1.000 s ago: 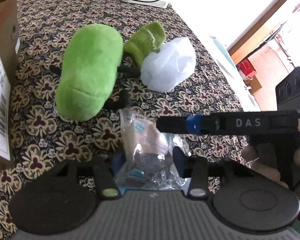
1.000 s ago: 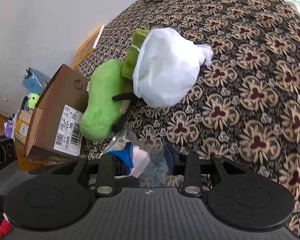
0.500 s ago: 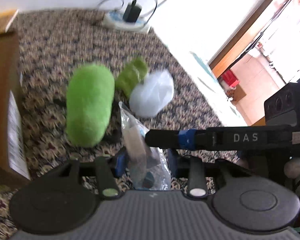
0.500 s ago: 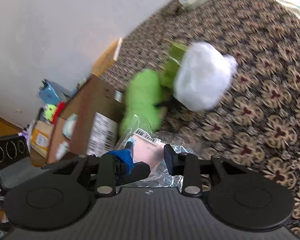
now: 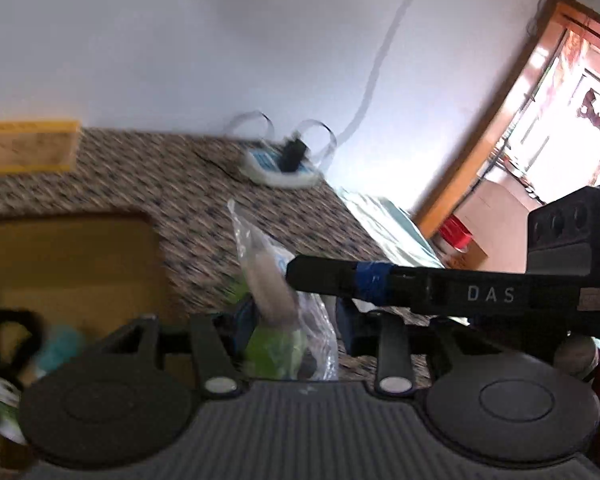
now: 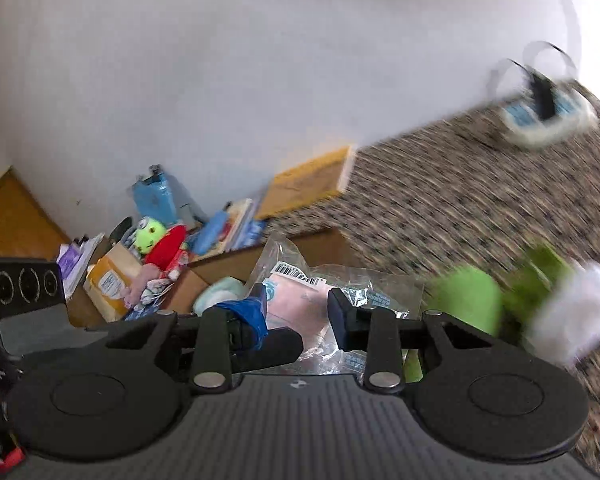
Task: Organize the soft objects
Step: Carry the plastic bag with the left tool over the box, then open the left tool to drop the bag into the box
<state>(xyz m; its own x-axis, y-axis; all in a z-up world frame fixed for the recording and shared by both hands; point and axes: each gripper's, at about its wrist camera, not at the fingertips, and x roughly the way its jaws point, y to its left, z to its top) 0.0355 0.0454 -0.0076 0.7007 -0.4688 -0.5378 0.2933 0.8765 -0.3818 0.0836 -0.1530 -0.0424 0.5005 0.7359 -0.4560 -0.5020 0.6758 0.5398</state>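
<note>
A clear plastic bag (image 5: 276, 300) with a pink soft item inside hangs above the patterned bedspread (image 5: 188, 184). My left gripper (image 5: 294, 316) is shut on the bag's lower part. A finger of the right gripper (image 5: 340, 278) crosses in from the right against the bag. In the right wrist view the bag (image 6: 300, 292), with a barcode label, sits between the pads of my right gripper (image 6: 296, 308), which is shut on it. Lower right on the bedspread lie the green plush (image 6: 466, 306) and a white soft bundle (image 6: 572, 316), both blurred.
An open cardboard box (image 5: 72, 264) stands at the left with a pale teal soft thing (image 6: 220, 292) inside. A power strip (image 5: 280, 168) lies by the wall. Toys and books (image 6: 160, 248) are piled on the floor. A doorway (image 5: 500, 140) is at the right.
Both grippers have risen with the bag off the bedspread and tipped upward, so the wall now fills the views. The green plush and white bundle have dropped to the lower edge.
</note>
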